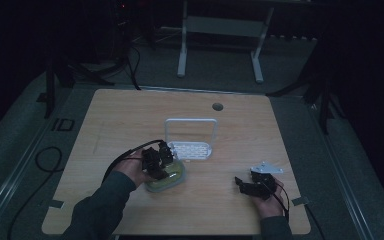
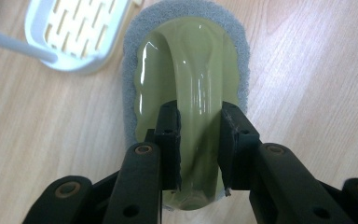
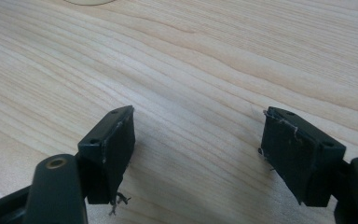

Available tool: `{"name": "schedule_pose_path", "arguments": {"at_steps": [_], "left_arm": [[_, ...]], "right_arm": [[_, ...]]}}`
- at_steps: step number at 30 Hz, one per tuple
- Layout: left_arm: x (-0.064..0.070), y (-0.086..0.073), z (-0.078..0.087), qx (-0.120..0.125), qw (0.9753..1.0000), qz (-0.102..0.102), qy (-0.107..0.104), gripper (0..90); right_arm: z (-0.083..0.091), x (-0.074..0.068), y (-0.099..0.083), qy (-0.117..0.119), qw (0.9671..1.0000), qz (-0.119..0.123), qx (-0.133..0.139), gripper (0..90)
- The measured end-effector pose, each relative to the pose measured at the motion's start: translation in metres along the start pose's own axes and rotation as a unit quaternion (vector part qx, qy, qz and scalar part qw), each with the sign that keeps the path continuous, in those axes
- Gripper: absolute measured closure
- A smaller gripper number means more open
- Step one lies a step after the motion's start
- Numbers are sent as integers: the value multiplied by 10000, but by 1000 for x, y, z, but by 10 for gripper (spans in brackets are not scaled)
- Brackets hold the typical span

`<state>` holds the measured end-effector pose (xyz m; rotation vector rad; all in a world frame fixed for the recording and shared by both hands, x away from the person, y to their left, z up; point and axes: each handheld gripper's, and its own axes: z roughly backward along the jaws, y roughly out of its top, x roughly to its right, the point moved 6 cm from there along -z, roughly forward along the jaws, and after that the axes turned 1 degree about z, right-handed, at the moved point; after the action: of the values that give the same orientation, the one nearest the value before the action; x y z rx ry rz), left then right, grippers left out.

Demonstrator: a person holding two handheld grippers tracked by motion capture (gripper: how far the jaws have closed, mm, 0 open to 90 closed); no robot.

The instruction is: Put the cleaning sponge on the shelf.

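Observation:
An olive-green scrubber (image 2: 186, 79) with a raised glossy handle and a grey sponge base lies flat on the wooden table (image 1: 130, 115). My left gripper (image 2: 198, 149) is shut on the scrubber's handle, one jaw on each side. In the high view the scrubber (image 1: 172, 177) sits left of centre under my left gripper (image 1: 159, 159). A white slotted soap-dish rack (image 1: 192, 147) with a tall loop frame stands just beyond it; its corner (image 2: 77, 32) is close to the sponge edge. My right gripper (image 3: 198, 154) hangs open just above bare wood, at the front right (image 1: 245, 185).
A round cable hole (image 1: 218, 106) sits near the table's far edge. A white metal frame (image 1: 220, 30) stands on the floor behind the table. Cables trail off the left side. Bare wood lies between the two grippers.

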<state>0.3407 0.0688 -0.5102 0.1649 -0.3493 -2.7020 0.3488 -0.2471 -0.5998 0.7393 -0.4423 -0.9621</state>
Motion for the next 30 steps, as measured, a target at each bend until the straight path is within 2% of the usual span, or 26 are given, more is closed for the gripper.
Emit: {"name": "schedule_pose_path", "arguments": {"at_steps": [11,14,15,19,30], "left_arm": [[-5,11,1,-29,9995,-271,143,719],[-7,15,1,-73,9991,-367,221,719],[-8,16,1,-62,9987,-456,238,719],[-10,21,1,-68,9981,-562,240,719],[-14,32,3,-101,9969,-703,341,719]], "right_arm": [[0,0,0,-4,10000,15,9,253],[0,0,0,-2,10000,11,6,253],[0,0,0,-2,10000,11,6,253],[0,0,0,-1,10000,10,7,253],[0,0,0,-2,10000,10,5,253]]}}
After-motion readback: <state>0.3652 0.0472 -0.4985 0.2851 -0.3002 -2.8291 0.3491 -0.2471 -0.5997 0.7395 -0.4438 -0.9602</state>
